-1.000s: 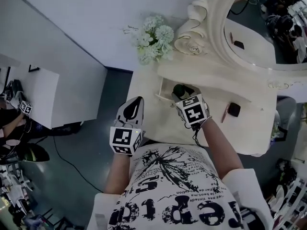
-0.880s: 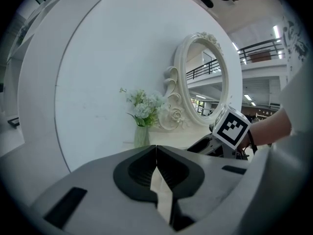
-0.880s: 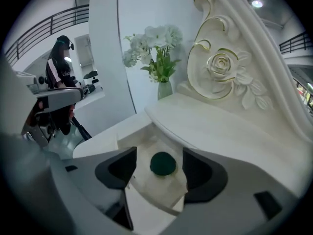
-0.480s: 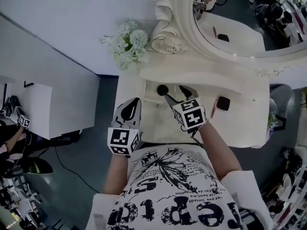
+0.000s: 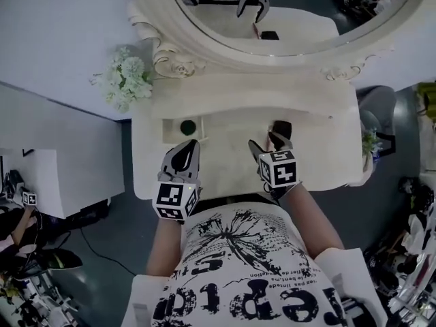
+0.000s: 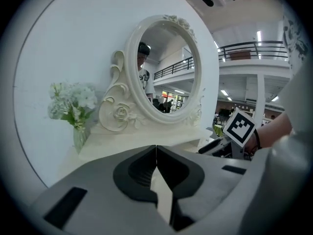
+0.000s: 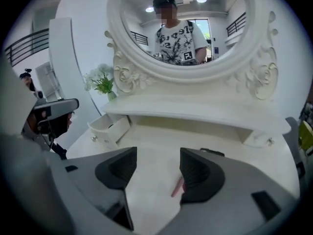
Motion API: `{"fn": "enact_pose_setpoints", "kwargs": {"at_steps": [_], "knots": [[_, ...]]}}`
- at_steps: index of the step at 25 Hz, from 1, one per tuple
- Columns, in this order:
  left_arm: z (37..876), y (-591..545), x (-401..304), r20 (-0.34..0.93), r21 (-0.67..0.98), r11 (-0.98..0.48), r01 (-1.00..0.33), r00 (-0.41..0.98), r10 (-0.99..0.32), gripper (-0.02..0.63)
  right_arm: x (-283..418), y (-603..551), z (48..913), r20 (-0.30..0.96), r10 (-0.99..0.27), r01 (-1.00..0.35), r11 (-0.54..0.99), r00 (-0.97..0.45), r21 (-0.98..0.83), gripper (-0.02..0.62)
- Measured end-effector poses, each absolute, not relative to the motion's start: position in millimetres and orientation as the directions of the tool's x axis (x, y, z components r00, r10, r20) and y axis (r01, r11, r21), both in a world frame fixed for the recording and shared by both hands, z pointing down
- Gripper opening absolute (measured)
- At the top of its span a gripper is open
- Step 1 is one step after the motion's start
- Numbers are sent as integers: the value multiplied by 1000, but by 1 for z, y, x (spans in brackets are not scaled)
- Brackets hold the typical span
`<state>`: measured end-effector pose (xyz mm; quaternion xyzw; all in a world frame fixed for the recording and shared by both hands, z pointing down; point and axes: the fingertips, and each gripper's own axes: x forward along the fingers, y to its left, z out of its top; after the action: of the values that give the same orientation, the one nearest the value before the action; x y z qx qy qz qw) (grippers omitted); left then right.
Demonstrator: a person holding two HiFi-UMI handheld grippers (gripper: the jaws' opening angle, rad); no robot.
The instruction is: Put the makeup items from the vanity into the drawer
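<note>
The white vanity (image 5: 225, 165) has a small drawer (image 5: 170, 129) pulled open at its left, with a round dark makeup item (image 5: 186, 125) inside. A black compact (image 5: 281, 128) lies on the top at the right, just beyond my right gripper (image 5: 267, 144). That gripper is open, and in the right gripper view a slim pink stick (image 7: 177, 186) lies on the tabletop between the spread jaws of the right gripper (image 7: 156, 168), untouched. The drawer (image 7: 110, 126) shows to their left. My left gripper (image 5: 185, 152) hovers near the drawer. In its own view, the left gripper (image 6: 156, 165) is shut and empty.
An oval mirror (image 5: 272, 5) in a carved white frame stands at the back of the vanity. A vase of pale flowers (image 5: 126, 80) sits at the back left corner. A raised shelf (image 5: 259, 107) runs along the back of the top.
My right gripper has left the drawer, opened, and swung right toward the black compact. The round dark item now lies in the drawer. The left gripper has barely moved.
</note>
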<state>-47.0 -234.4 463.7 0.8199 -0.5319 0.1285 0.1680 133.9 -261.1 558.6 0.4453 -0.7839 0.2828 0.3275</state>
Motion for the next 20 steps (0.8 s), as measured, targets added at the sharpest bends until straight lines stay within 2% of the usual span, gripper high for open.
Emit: {"fn": "enact_pose_setpoints", "kwargs": {"at_steps": [5,12,13,14,17,20], "knots": [[474,-243,-3,406,144,-432,-890,451,-795,21,179,-259,592,811,-477,-913,376,-339,-160,283],[500,-238,21,449,157,-425,-891,448,-773,21,193,-251,640,864,-412,-929,339,-288,-148,240],[503,-237,22,453,158,-423,-892,446,-772,20,194,-252,643,870,-417,-932,342,-264,-118,222],[506,-235,23,456,160,-418,-894,443,-772,21,197,-253,645,875,-423,-935,343,-236,-87,157],[512,-230,23,466,168,-403,-900,432,-772,21,203,-256,646,880,-423,-949,304,-214,-84,55],[513,-226,23,470,169,-402,-900,432,-770,21,206,-256,647,885,-402,-952,277,-236,-128,54]]}}
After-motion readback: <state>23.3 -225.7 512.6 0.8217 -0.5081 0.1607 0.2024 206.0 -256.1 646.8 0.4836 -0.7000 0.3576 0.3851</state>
